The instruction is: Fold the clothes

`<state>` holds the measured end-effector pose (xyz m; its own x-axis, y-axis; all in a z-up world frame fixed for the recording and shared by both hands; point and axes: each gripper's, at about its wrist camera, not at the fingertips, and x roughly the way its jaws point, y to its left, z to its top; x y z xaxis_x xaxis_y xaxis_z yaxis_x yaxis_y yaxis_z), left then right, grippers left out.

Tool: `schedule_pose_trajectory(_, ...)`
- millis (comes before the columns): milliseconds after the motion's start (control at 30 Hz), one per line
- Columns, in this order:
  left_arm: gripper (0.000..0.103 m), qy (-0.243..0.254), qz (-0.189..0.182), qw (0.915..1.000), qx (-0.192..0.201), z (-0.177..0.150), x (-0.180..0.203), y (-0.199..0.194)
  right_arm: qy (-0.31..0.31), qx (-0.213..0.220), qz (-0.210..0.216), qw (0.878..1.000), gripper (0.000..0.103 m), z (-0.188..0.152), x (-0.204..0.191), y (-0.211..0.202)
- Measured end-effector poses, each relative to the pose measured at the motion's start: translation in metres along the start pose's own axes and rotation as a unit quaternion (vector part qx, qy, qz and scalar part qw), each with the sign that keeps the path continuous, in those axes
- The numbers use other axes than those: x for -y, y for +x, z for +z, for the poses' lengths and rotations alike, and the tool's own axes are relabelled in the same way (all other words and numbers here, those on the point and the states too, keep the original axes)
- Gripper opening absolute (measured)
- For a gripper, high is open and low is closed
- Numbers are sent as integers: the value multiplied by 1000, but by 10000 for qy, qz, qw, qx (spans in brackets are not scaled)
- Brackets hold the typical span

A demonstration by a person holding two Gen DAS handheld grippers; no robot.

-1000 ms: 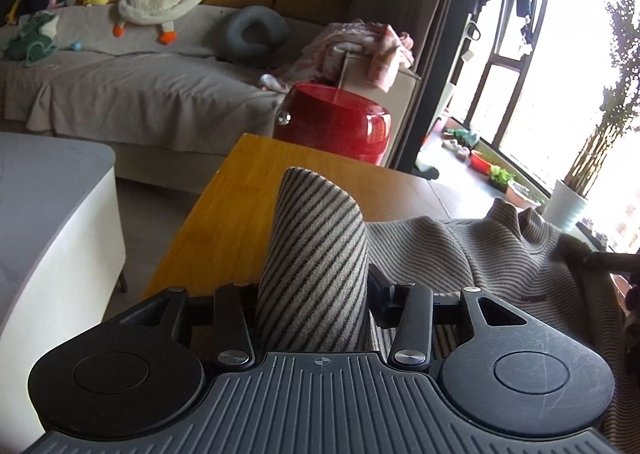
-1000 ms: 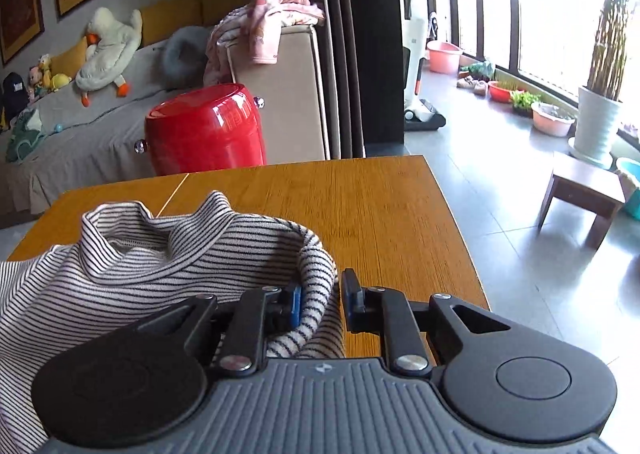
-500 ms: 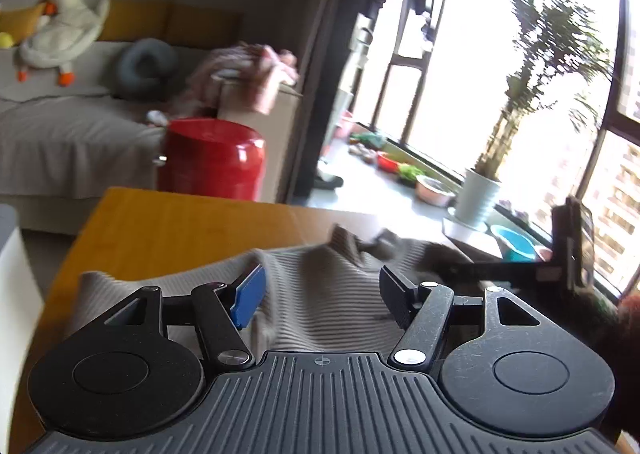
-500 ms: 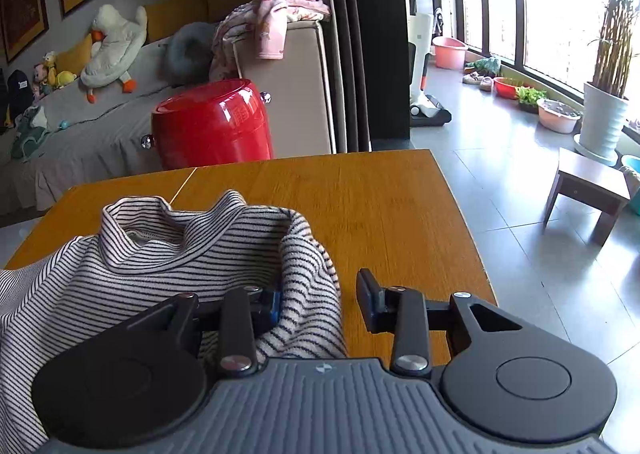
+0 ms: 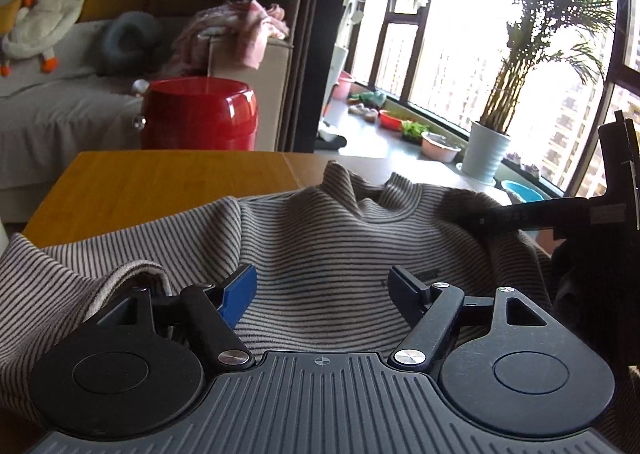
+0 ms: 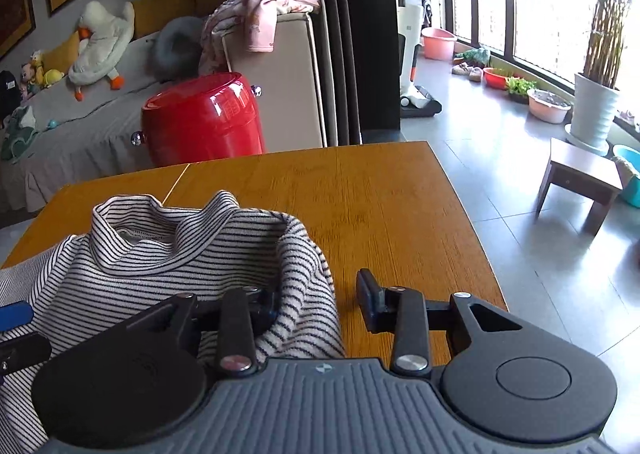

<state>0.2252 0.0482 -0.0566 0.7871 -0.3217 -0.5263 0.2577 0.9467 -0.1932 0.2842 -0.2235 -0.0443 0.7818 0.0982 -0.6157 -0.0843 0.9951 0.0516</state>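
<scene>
The left hand-held gripper [image 5: 322, 286] hangs low over the striped sweater [image 5: 320, 238], its jaws opening wide, the cloth lying flat beneath the gap with neither pad pressing it. A folded sleeve edge [image 5: 132, 274] bunches just beside its left finger. The right hand-held gripper [image 6: 316, 300] stands part open at the sweater's right shoulder; a fold of cloth drapes over its left finger while the right finger stands clear above bare wood, so nothing is pinched. The sweater is spread on the wooden tabletop [image 6: 360, 194], collar [image 6: 160, 222] pointing away. Beyond the tabletop's far edge stands a red drum-shaped stool [image 6: 204, 118], then a sofa [image 5: 60, 110].
</scene>
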Motion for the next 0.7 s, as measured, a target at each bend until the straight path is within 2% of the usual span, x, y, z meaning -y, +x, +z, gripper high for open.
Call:
schedule_pose_trajectory(100,83,-123,-63,9999,-41,-2,-4,-2,-948,376,-359,9941,40,-3,-22,-30)
schedule_pose_trajectory(167,88,-136,-85,9999,14,-4,-5,-6,-1480,667,-429,9858,51,-7,-35,-59)
schedule_pose_trajectory(267,90,-203,-126,9997,40,-3,-7,-7,-1520,784,247,9850,53,-10,-42,-111)
schedule_pose_trajectory(367,91,-226,-138,9996,36,-2,-8,-6,-1332,404,1432,9799,53,-25,-50,-143)
schedule_pose_trajectory(433,92,-216,-126,9997,50,-1,-8,-6,-1317,-50,1888,9731,53,-42,-59,-144)
schedule_pose_trajectory(467,93,-210,-118,9997,56,-1,-7,-5,-1409,-288,1982,9695,53,-55,-68,-140)
schedule_pose_trajectory(533,94,-233,-83,9997,83,-1,-8,-6,-1576,-607,1829,9685,53,-76,-78,-126)
schedule_pose_trajectory(700,95,-351,-37,9993,135,-4,-12,-12,-1518,-516,1732,9718,56,-84,-80,-114)
